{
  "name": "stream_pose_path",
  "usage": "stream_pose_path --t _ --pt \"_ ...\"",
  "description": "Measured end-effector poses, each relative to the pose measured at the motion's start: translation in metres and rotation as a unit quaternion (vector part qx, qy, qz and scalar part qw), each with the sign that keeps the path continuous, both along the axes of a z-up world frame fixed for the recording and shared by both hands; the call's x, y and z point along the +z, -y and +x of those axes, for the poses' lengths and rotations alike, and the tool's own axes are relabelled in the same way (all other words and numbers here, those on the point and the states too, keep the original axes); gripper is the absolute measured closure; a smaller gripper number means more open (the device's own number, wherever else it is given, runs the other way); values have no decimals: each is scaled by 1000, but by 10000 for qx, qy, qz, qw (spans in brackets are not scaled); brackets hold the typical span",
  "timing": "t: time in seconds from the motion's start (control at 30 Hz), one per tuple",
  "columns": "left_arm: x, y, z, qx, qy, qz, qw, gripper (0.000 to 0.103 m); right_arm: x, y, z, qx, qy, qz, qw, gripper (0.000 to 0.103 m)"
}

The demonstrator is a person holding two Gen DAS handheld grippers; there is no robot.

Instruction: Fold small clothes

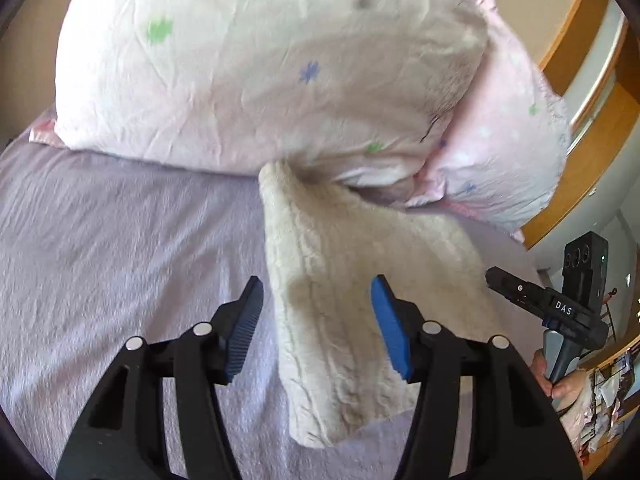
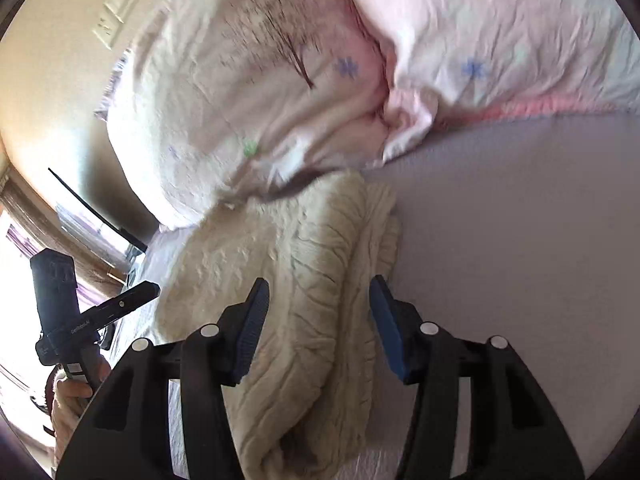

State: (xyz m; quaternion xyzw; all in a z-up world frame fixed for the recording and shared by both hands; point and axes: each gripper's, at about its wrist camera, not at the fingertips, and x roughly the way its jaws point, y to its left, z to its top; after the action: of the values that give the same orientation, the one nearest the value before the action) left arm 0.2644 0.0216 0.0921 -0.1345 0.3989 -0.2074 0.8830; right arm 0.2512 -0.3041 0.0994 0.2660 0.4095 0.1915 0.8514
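A cream cable-knit garment (image 1: 352, 320) lies folded into a long strip on the lilac bed sheet (image 1: 120, 248), its far end against the pillows. My left gripper (image 1: 316, 320) is open, its blue pads either side of the garment's near part, above it. In the right wrist view the same garment (image 2: 304, 280) shows a doubled fold along its right edge. My right gripper (image 2: 316, 320) is open and hovers over that folded edge, holding nothing. The right gripper also shows in the left wrist view (image 1: 560, 308), at the right.
Two pale pink pillows with small flower prints (image 1: 260, 72) (image 2: 500, 52) lie at the head of the bed. A wooden bed frame (image 1: 588, 92) is at the right. The left gripper's body and the hand holding it (image 2: 68, 320) show at the left of the right wrist view.
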Motion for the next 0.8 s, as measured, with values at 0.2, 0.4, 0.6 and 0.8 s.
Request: stream_pose_path --t 0.2,0.4,0.6,0.8 --pt "-4 55 -13 -718 28 -339 9968 25 -18 -42 0 495 -676 -92 9964 25" --pt "-26 100 -15 -362 42 704 9968 25 -16 -47 -12 77 -548 -328 9979 26" --pt "-14 66 -83 30 179 1123 9935 2 18 -46 -89 -454 243 -1697 9842 1" --pt "-58 40 -113 619 -310 1685 9833 2 -28 -76 -109 -349 -258 -2427 9691 1"
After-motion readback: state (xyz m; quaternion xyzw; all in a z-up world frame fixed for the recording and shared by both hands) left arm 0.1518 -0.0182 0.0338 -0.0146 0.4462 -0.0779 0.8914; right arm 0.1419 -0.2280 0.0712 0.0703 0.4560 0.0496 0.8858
